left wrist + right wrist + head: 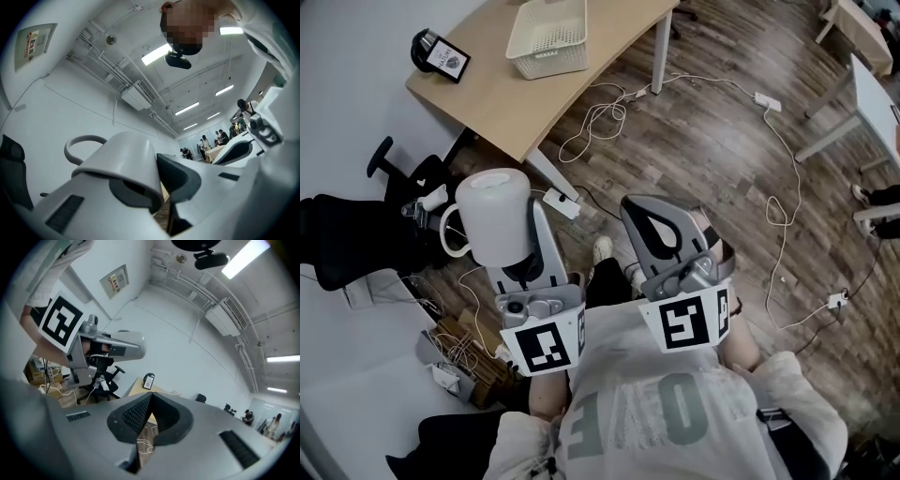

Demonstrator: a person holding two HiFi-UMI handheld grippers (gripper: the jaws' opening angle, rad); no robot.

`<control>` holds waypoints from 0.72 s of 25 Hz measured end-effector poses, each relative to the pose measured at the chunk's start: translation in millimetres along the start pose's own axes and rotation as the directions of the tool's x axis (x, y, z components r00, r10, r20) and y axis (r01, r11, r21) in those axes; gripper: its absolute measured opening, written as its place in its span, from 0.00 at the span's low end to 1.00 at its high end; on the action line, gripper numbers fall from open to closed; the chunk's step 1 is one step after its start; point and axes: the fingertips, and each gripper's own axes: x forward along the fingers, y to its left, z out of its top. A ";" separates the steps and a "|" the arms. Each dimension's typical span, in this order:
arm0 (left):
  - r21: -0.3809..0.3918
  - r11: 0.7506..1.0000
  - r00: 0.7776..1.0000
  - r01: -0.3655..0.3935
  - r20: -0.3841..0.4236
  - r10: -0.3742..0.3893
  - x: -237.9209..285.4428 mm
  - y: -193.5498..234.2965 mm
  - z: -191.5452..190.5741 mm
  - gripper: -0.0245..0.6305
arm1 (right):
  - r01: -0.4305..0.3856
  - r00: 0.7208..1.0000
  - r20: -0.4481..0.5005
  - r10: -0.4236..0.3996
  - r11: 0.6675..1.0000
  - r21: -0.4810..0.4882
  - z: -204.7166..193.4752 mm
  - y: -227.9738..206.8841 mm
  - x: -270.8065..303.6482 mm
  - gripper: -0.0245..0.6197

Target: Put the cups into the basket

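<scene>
The left tool (157,176) is clamped on the wall of one white cup (492,214): one jaw sits inside the mouth, the other presses the outside. The cup's base points away from the tool and its loop handle (450,234) sticks out to the left. The right tool (150,401) has its jaws closed together with nothing between them. The two tools are raised side by side in front of the person's chest, each with a marker cube (546,345) showing a black-and-white square pattern.

The cup hangs over the wooden floor (712,141), well apart from the single white lattice basket (548,36). That basket stands on the pale tabletop (487,94) and is cut off by the top edge of the head view. A small dark-framed card (441,56) stands at the tabletop's corner, its print too small to read. One black office chair (356,234) is at the left, and white cables (600,117) trail across the floor.

A poster (117,280) hangs on the wall, its writing unreadable. Large pale letters on the person's shirt (675,412) are possibly "OE", partly hidden
</scene>
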 end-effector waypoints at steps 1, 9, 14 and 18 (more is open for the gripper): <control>0.016 1.000 1.000 0.001 -0.001 -0.001 0.2 -0.2 0.6 0.12 | -0.011 1.000 0.005 0.011 1.000 0.028 -0.4 0.0 -1.2 0.04; 0.031 1.000 1.000 -0.004 -0.026 0.005 20.6 6.6 -32.8 0.12 | -0.006 1.000 -0.016 0.007 0.996 0.086 -27.5 -7.1 12.2 0.04; 0.022 1.000 1.000 0.014 -0.021 -0.013 62.3 18.6 -51.4 0.12 | 0.035 0.999 -0.036 -0.030 0.990 0.140 -35.5 -31.2 47.6 0.04; 0.011 1.000 1.000 0.006 -0.027 -0.006 95.9 32.1 -67.6 0.12 | 0.041 0.998 -0.043 -0.038 0.997 0.070 -39.2 -47.3 79.5 0.04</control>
